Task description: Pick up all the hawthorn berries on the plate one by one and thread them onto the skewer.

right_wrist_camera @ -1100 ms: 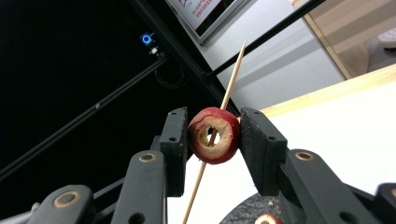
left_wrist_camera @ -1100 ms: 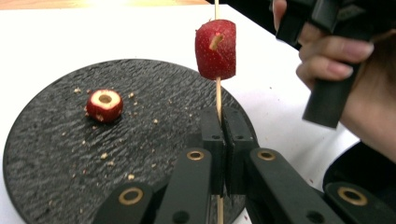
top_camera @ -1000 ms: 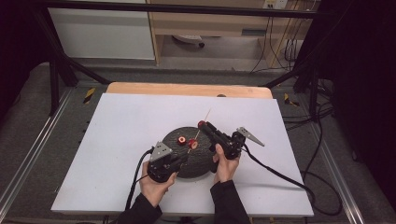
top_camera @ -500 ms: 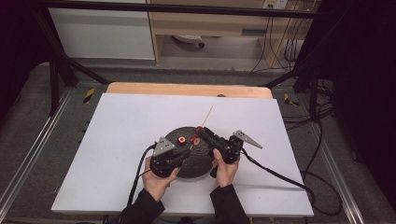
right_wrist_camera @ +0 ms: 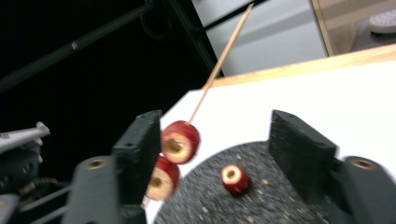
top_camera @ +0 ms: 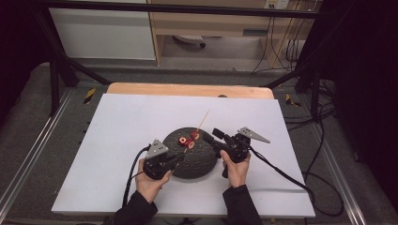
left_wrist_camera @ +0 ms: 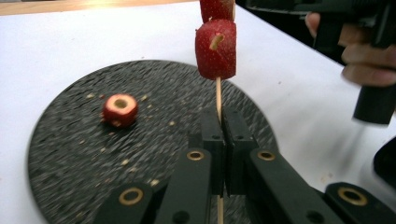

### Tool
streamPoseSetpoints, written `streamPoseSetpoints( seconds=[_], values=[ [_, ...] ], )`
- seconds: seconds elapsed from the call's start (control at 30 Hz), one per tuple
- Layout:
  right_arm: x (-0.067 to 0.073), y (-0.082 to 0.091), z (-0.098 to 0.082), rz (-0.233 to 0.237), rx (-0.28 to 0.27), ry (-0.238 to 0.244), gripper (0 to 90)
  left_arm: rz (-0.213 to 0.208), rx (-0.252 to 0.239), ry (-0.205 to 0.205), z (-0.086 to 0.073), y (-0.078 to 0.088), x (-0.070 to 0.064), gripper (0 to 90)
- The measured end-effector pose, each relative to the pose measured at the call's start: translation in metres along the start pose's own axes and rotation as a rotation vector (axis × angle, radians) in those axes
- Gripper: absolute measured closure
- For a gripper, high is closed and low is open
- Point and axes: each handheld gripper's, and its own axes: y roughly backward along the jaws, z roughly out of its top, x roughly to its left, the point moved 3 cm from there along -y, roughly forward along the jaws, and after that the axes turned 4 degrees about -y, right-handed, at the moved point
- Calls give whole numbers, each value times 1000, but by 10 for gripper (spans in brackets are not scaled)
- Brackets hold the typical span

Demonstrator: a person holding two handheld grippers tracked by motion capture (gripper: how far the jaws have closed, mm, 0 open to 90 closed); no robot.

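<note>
High view: both hands (top_camera: 149, 180) flanking plate (top_camera: 199, 164).

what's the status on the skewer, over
Left gripper shut on skewer, two fruit pieces threaded. Right gripper just opened, empty. One piece waiting on plate.

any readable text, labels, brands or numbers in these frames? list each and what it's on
None readable.
Left gripper, shut on the skewer: no markings visible.
Right gripper, open: no markings visible.
Black plate, white table, red fruit pieces: no print.
Small plate on the far cabinet: too small and blurred to tell if it carries text.
</note>
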Motion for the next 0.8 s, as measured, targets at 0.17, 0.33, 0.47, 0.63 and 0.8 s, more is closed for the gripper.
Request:
streamPoseSetpoints(
  seconds=[0.17, 0.33, 0.47, 0.63, 0.8],
  values=[
    [-7, 6, 0, -47, 116, 61, 196, -3, 14, -21, -7, 12, 9, 883],
    [-14, 11, -6, -89, 229, 137, 101, 4, 36, -40, -17, 28, 22, 882],
    [-18, 13, -12, -113, 328, 201, 55, 13, 59, -45, -27, 43, 33, 883],
    [-19, 14, -17, -124, 406, 239, 33, 30, 73, -35, -39, 60, 47, 882],
    [-23, 14, -19, -157, 477, 257, 27, 46, 90, -38, -48, 74, 56, 882]
  ],
)
